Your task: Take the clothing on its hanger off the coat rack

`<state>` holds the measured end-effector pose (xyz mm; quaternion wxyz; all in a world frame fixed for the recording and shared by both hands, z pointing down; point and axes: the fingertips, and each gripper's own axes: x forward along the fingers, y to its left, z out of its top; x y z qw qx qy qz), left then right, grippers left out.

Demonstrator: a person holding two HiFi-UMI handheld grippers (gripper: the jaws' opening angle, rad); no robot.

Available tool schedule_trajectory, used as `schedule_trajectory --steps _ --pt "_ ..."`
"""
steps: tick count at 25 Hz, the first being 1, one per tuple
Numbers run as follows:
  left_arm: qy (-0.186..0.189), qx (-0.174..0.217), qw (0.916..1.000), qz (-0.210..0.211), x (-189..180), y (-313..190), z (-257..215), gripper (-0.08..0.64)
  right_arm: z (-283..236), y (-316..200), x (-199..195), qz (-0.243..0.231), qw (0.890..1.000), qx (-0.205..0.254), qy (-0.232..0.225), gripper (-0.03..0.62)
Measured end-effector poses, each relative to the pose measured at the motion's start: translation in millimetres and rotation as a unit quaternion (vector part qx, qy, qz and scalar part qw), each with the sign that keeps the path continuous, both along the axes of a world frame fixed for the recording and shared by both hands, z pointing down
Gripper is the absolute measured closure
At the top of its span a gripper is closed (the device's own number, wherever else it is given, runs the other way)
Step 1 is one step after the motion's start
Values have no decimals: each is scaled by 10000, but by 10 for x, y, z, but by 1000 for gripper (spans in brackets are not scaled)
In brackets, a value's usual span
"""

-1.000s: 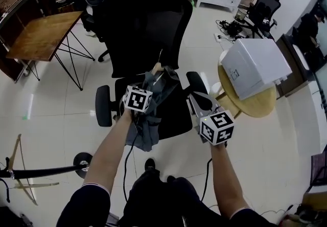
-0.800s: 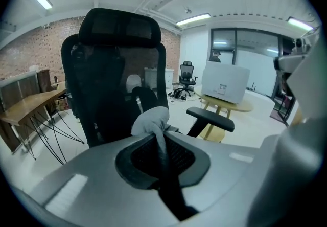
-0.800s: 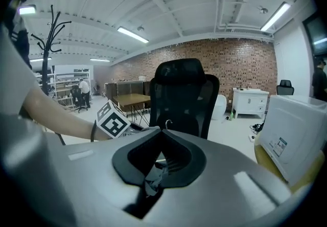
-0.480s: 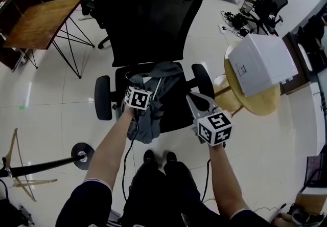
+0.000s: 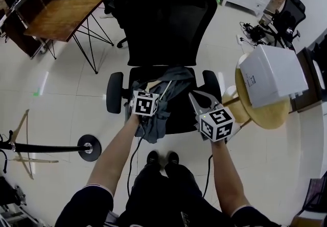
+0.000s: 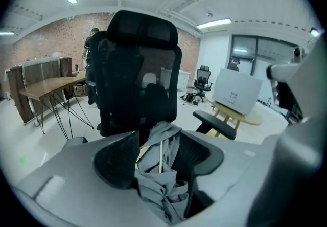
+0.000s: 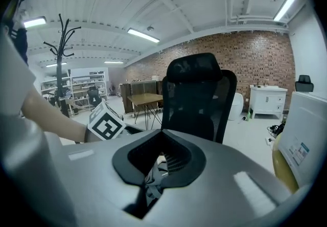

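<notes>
— Left tongs first, from the head view: what do we see?
— We see them over the seat of a black office chair, their jaws opening around a crumpled grey garment heaped on that seat. Right tongs hover just beside it, jaws together, empty.
— And the left gripper view?
— We find the garment between the spread jaws of the left tongs, folds bunched, a pale hanger poking out.
— The right gripper view?
— There alone we see the coat rack with its branched top, standing well apart. The garment shows low on the seat, beyond the closed right tongs.
</notes>
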<state>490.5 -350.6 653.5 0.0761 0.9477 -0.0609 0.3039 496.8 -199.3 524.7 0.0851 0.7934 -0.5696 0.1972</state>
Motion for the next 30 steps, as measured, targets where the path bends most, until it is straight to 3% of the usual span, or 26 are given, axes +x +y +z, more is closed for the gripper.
schedule_trajectory --steps 3,6,11,14,19,30 --pt "511 -42 9986 107 -29 142 -468 321 -142 -33 79 -111 9998 153 116 591" --pt "1064 25 9942 159 -91 247 -988 533 -337 -110 129 -201 9987 389 248 591" --pt "1862 52 9819 341 -85 470 -1779 548 -697 -273 161 -455 9949 703 568 591" --pt "2157 39 9748 564 -94 626 -2145 548 -894 -347 195 -430 9925 895 718 591" --pt "2403 -22 9692 547 -130 682 -2493 548 -1275 -442 164 -580 9856 1253 978 591" --pt "2378 169 9688 670 -118 742 -2642 548 -1542 -489 107 -804 9797 1407 1177 591"
